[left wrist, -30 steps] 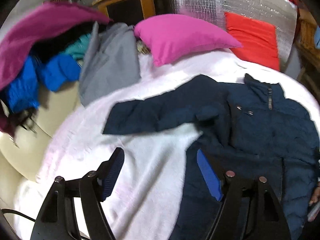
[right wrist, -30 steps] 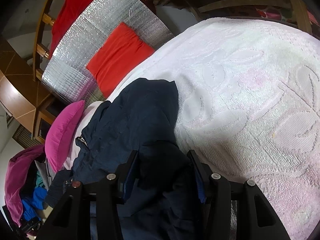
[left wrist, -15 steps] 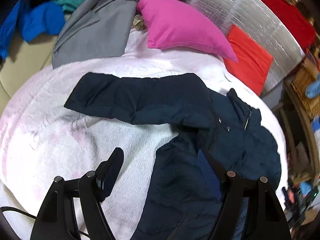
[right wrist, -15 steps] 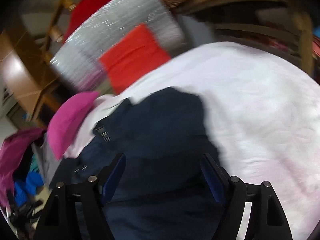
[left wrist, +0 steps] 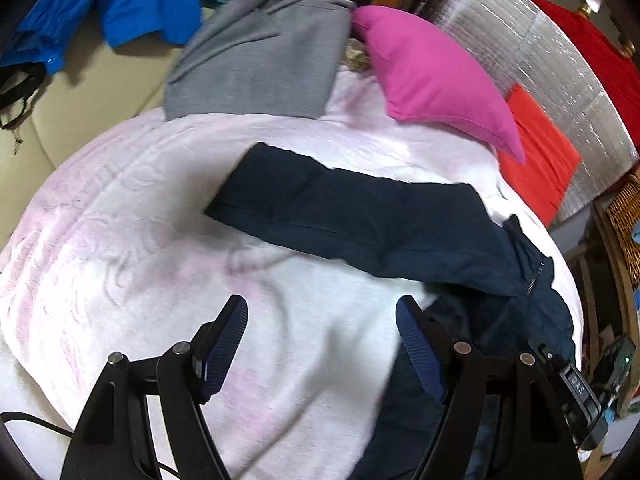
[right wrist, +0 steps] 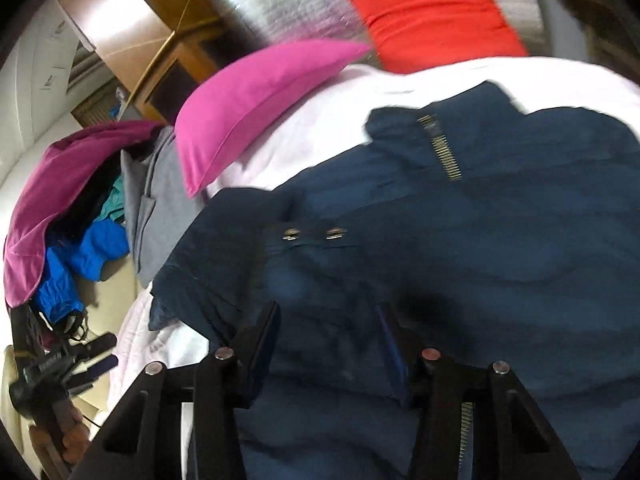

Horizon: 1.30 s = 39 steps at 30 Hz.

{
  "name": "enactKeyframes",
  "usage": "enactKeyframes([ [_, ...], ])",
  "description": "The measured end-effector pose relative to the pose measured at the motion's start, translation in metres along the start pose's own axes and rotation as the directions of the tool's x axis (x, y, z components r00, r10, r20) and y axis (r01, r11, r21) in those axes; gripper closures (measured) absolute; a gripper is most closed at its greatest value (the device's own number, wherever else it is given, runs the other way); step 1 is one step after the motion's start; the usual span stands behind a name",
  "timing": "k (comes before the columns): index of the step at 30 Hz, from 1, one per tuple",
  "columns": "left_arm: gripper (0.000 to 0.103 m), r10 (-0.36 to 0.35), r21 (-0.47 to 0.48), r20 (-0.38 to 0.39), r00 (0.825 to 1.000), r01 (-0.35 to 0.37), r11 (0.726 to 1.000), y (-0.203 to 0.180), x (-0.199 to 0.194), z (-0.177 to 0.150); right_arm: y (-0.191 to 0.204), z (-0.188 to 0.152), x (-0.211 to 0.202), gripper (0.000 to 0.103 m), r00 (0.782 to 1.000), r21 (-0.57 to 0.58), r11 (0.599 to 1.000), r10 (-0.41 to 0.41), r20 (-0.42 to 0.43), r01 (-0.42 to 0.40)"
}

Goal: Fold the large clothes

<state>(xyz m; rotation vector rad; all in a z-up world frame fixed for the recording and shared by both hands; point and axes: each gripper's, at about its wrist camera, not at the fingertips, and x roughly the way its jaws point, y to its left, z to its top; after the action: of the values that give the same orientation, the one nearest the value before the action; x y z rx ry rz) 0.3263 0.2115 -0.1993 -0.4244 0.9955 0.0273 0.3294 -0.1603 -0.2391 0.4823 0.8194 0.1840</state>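
Note:
A navy jacket point(left wrist: 400, 224) lies on a white-pink blanket point(left wrist: 120, 240), one sleeve stretched out flat to the left. My left gripper point(left wrist: 320, 320) is open and empty above the blanket, just below that sleeve. In the right wrist view the jacket's body point(right wrist: 460, 240) fills the frame, zipper and snaps showing. My right gripper point(right wrist: 328, 320) is open just above the jacket's front; I cannot tell whether it touches the fabric. The right gripper also shows at the left wrist view's lower right edge point(left wrist: 576, 392).
A pink pillow point(left wrist: 432, 76) and a red cushion point(left wrist: 536, 152) lie at the blanket's far side. A grey garment point(left wrist: 260, 52) and blue clothes point(left wrist: 148, 4) are piled on a cream sofa point(left wrist: 60, 112) at the left. A wicker basket point(left wrist: 628, 216) stands at the right.
My left gripper swung left, bringing the outstretched sleeve to centre. My right gripper let go of the jacket's folded part, opened, and moved over the jacket's chest.

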Motion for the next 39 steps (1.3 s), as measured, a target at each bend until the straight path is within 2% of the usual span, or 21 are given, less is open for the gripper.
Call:
enactKeyframes([
  [2,0.026,-0.006,-0.029,-0.004,1.000,0.006,1.000,0.011,0.002,0.002,0.009,0.000,0.021,0.052,0.999,-0.005,1.000,-0.002,-0.044,0.001],
  [5,0.026,-0.027,-0.061,-0.017,0.999,0.026,0.998,0.021,0.005,0.002,0.007,-0.006,0.056,0.051,0.987,0.011,0.999,-0.037,-0.156,0.039],
  [8,0.026,-0.058,-0.077,-0.027,0.998,0.056,0.996,0.022,0.010,0.001,0.003,-0.011,0.053,0.053,0.989,0.009,1.000,-0.024,-0.143,0.026],
  [11,0.026,-0.093,-0.117,-0.049,0.994,0.086,0.989,0.017,0.020,0.000,-0.007,-0.018,0.023,0.053,0.995,0.049,0.997,0.061,-0.080,-0.057],
  [15,0.026,-0.176,-0.180,-0.062,0.982,0.162,0.970,0.003,0.035,0.003,-0.021,-0.028,-0.019,0.053,0.999,0.021,0.999,0.035,0.012,-0.035],
  [17,0.026,-0.217,-0.244,-0.071,0.974,0.194,0.950,-0.001,0.046,0.006,-0.034,-0.032,-0.040,0.053,0.999,0.027,0.999,0.021,0.045,-0.022],
  [20,0.026,-0.278,-0.348,-0.064,0.958,0.240,0.906,-0.004,0.062,0.012,-0.054,-0.033,-0.071,0.053,0.996,0.037,0.999,-0.003,0.088,-0.001],
  [25,0.026,-0.301,-0.439,-0.024,0.953,0.260,0.860,-0.006,0.082,0.022,-0.080,-0.031,-0.114,0.053,0.986,0.025,0.998,-0.053,0.161,0.050],
  [30,0.028,-0.302,-0.484,-0.011,0.953,0.259,0.835,-0.006,0.094,0.032,-0.106,-0.036,-0.134,0.053,0.979,0.052,0.997,-0.071,0.189,0.062],
  [32,0.043,-0.298,-0.507,-0.011,0.955,0.251,0.824,0.000,0.099,0.035,-0.111,-0.040,-0.136,0.053,0.978,0.056,0.996,-0.077,0.196,0.067],
  [34,0.067,-0.283,-0.516,-0.015,0.959,0.235,0.824,0.004,0.102,0.036,-0.117,-0.043,-0.141,0.053,0.975,0.057,0.996,-0.083,0.206,0.073],
  [37,0.083,-0.257,-0.492,0.004,0.967,0.225,0.841,0.004,0.102,0.039,-0.128,-0.047,-0.148,0.053,0.973,0.073,0.995,-0.085,0.212,0.071],
  [39,0.088,-0.242,-0.466,0.031,0.970,0.228,0.855,0.002,0.092,0.044,-0.135,-0.049,-0.154,0.053,0.970,0.082,0.993,-0.096,0.223,0.079],
])
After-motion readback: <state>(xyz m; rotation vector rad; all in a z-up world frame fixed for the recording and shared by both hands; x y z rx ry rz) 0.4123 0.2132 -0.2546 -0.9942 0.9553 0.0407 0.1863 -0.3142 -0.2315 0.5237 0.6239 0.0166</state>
